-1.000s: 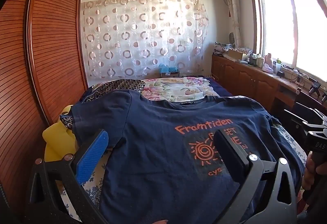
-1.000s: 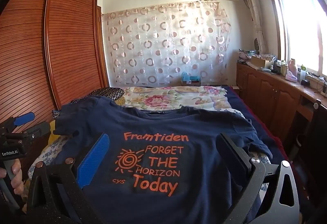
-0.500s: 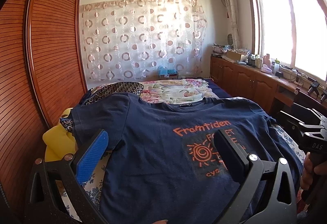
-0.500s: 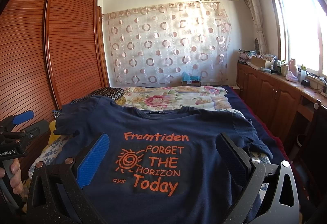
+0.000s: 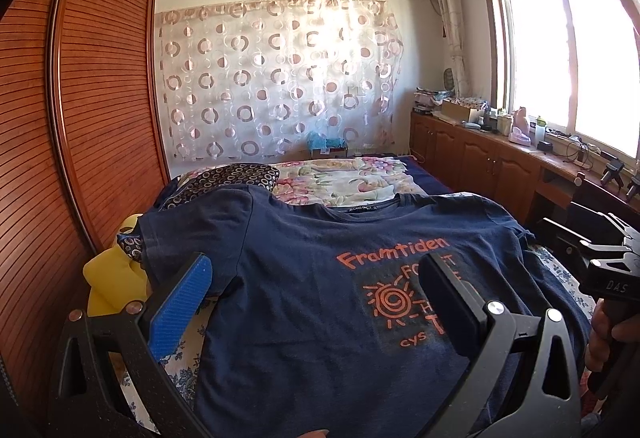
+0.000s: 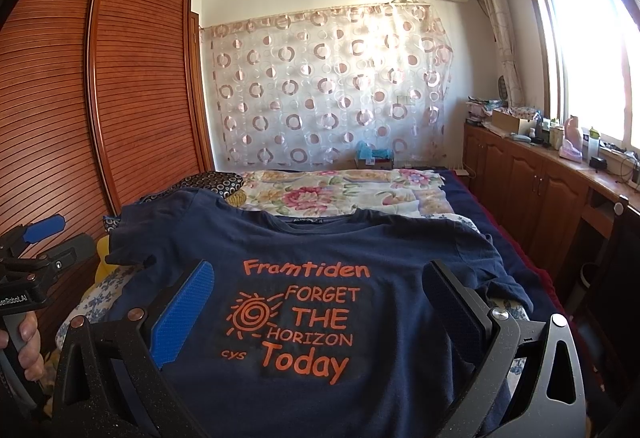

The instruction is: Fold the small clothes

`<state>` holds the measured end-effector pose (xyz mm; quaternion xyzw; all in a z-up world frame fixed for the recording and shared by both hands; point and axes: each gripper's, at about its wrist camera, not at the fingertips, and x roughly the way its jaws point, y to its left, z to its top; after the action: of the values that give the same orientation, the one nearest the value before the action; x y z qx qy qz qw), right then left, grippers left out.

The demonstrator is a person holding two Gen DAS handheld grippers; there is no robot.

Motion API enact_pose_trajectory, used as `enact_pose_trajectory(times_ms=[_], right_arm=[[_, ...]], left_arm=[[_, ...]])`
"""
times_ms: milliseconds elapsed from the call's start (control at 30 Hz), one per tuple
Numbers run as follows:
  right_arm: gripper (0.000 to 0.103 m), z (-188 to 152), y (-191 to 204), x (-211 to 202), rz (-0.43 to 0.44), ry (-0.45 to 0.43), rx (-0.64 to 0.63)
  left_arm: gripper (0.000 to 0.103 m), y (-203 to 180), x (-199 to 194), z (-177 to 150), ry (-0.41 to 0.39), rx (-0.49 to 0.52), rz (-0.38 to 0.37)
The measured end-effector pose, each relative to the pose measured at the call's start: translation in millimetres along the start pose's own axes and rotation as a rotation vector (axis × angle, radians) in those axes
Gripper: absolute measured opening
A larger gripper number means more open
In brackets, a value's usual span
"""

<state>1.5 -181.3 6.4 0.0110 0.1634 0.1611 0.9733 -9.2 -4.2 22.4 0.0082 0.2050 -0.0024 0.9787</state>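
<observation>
A navy T-shirt [image 5: 304, 278] [image 6: 360, 246] with orange print lies spread flat, front up, on the bed, collar toward the far end. My left gripper [image 5: 316, 274] hovers open above the shirt's lower left part, nothing between its fingers. My right gripper [image 6: 320, 278] is open too, held over the printed chest area. In the left wrist view the right gripper's body [image 5: 600, 258] and a hand show at the right edge. The left gripper's body [image 6: 32, 258] and a hand appear at the left edge of the right wrist view.
A floral quilt [image 6: 344, 194] and a dark patterned pillow [image 5: 228, 178] lie beyond the shirt. A yellow cushion [image 5: 116, 278] sits at the bed's left side against the slatted wooden wardrobe [image 5: 80, 118]. A cluttered wooden cabinet [image 6: 540, 174] runs along the right under the window.
Almost nothing: both views shift very slightly, and both grippers stay open above the shirt.
</observation>
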Motion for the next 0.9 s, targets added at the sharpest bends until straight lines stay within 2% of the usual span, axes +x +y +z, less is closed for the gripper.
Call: enact_pose_trajectory(times_ms=[900], right_arm=[[0.103,-0.2,0.1,-1.0,-0.002,-0.002,-0.001]], left_arm=[[0.103,-1.4,-2.5,0.1,-0.009,0.0,0.0]])
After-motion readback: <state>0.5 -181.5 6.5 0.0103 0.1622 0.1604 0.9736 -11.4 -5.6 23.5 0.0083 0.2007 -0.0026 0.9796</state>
